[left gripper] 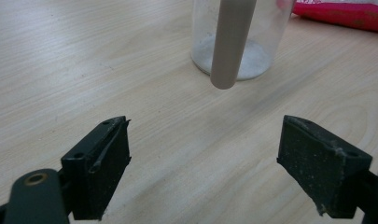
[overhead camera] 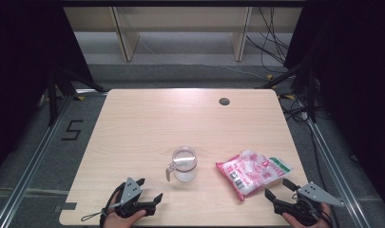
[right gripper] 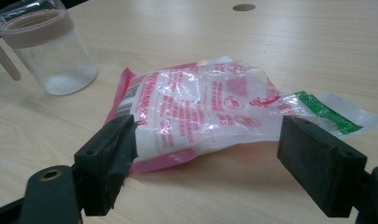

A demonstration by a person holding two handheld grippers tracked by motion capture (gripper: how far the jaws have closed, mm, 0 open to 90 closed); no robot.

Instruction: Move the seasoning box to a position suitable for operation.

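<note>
Holding both jaws wide and empty at the frame's bottom, I should steady the jar [overhead camera: 185,164] with my left gripper [overhead camera: 149,190] while my right gripper [overhead camera: 279,188] pinches the bag [overhead camera: 252,172] firmly by its near edge.

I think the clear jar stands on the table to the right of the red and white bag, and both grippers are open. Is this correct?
Not quite. In the high view the clear jar stands to the left of the red and white bag, on the table. The left gripper and right gripper are indeed open.
</note>
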